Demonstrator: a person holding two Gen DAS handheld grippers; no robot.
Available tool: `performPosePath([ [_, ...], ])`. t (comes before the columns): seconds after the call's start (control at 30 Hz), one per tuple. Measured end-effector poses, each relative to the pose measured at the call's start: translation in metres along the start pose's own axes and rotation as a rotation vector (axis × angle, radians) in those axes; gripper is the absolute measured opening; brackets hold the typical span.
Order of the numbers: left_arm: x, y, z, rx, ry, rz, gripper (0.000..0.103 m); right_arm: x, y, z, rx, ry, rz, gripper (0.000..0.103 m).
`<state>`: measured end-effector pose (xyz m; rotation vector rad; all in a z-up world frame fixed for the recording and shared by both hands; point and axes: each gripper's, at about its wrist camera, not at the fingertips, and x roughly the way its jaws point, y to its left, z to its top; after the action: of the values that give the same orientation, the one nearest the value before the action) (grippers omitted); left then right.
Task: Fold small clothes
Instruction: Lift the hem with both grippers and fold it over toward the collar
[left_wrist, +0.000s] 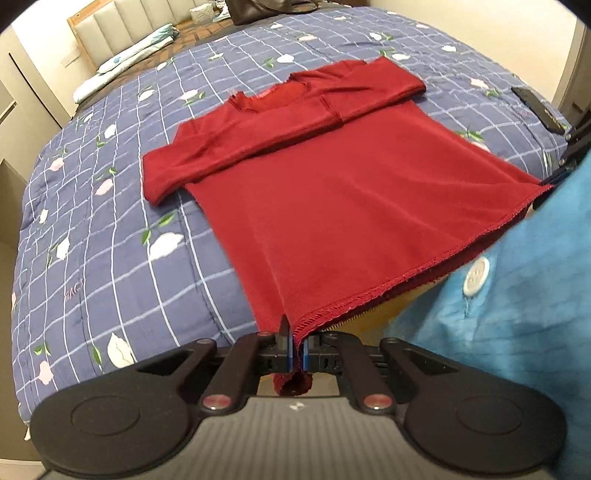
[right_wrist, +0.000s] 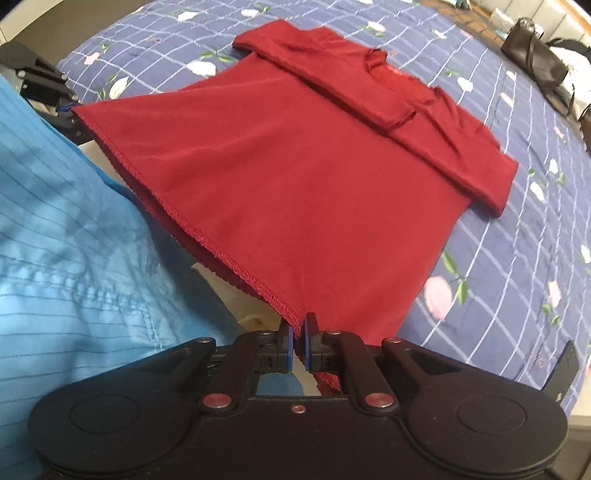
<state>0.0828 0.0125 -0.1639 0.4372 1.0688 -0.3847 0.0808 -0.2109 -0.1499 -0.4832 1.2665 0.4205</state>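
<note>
Two grippers hold one red shirt by its hem over a bed's edge.

The left gripper and right gripper each pinch a hem corner; both sleeves lie folded across the chest, on a blue floral quilt.

We have the shirt lying on the quilt, its sleeves folded across the chest at the far end. Its near hem hangs past the bed's edge — the left gripper at one corner, the right gripper at the other, a person's shirt front between them.
</note>
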Motion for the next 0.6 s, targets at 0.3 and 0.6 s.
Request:
performPosePath([
  [0.3, -0.025, 0.025, 0.077, 0.005, -0.057, 0.007, 0.004, -0.032, -0.050, 0.045, 0.013, -0.146, -0.087, 0.005],
  [0.6, -0.006, 0.083, 0.193, 0.044, -0.070, 0.001, 0.004, -0.026, -0.147, 0.142, -0.081, -0.247, -0.136, 0.005],
])
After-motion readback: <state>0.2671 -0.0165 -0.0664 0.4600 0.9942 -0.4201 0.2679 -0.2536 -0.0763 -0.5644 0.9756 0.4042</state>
